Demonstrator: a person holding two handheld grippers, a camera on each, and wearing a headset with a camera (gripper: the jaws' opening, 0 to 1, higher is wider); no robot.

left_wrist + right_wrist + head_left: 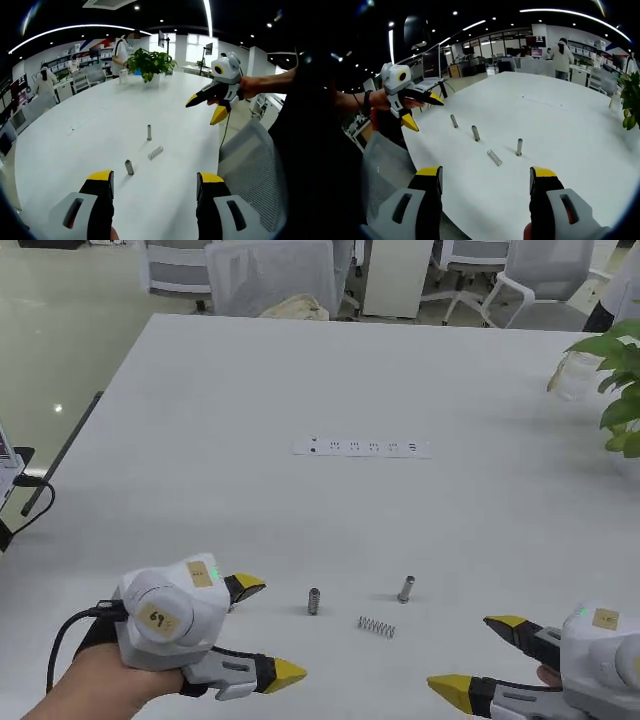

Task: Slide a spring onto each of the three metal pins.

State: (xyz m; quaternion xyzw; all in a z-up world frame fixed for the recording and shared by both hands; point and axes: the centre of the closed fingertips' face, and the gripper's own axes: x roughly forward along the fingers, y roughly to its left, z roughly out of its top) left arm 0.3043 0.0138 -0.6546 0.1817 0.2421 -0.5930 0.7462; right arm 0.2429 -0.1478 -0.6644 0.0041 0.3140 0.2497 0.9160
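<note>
Left gripper: we see the left gripper [268,628] at the near left, white-bodied with yellow-tipped black jaws. The jaws are spread wide with nothing between them, and it hangs just above the white tabletop [250,390].

Right gripper: the right gripper [475,655] sits at the near right edge, its jaws parted too and empty. The two grippers are well apart, tips angled toward each other.

Spring: the loose steel coil spring [377,626] lies flat on the table between the two grippers, touched by neither.

Left pin: the dark grey ribbed metal pin [314,601] stands upright just left of and slightly beyond the spring. Its shaft looks coiled, though it is too small for us to be sure.

Right pin: the plain silver metal pin [405,589] stands upright just right of and beyond the spring, apart from it.

Third pin: in the right gripper view, a third short metal pin [454,121] stands beyond the ribbed one, close under the left gripper's jaws. We cannot tell whether it carries a coil.

Farther back: a flat white power strip [362,447] lies mid-table.

Far right: a green leafy plant [622,390] stands next to a clear glass jar [575,375].
</note>
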